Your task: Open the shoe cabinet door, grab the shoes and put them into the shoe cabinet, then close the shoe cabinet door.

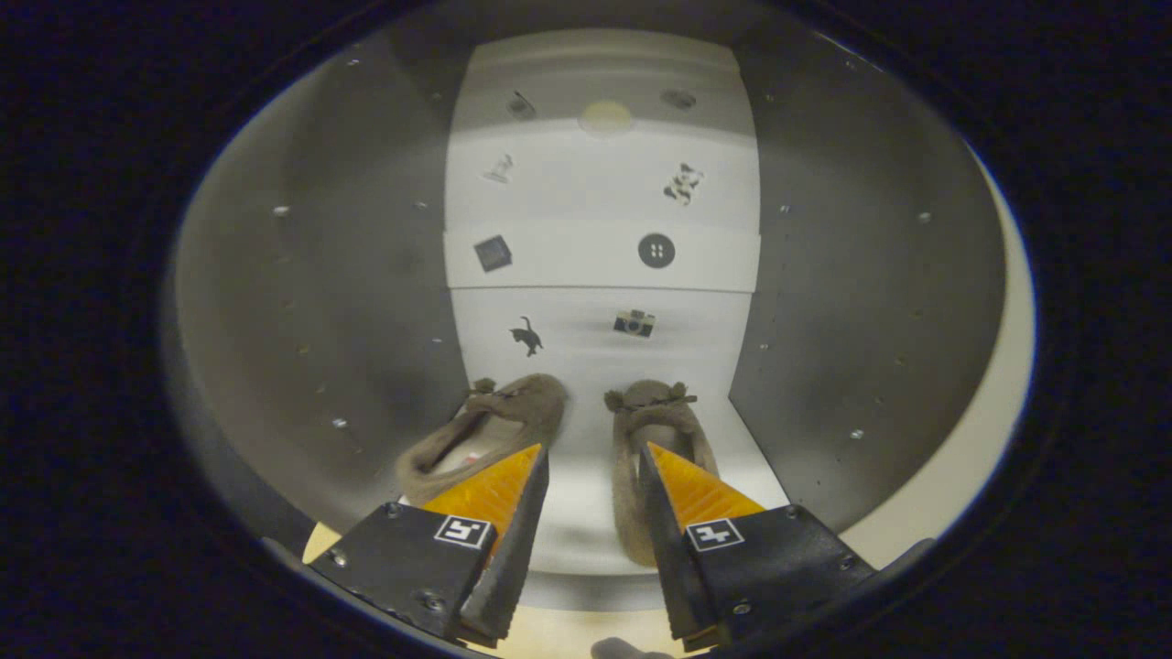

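Observation:
I look into the open shoe cabinet [824,302], whose grey side walls run back to a white rear wall with small stickers. Two brown fuzzy slippers lie on its white floor. The left slipper [494,430] is angled, toe toward the back, just beyond my left finger. The right slipper [655,439] lies straight, its heel partly hidden behind my right finger. My gripper [593,448] is open at the cabinet mouth, with only bare floor between its fingertips.
A white shelf strip [600,256] crosses the rear wall above the slippers. The cabinet's pale front edge [989,439] curves along the right side. Small screws dot both side walls.

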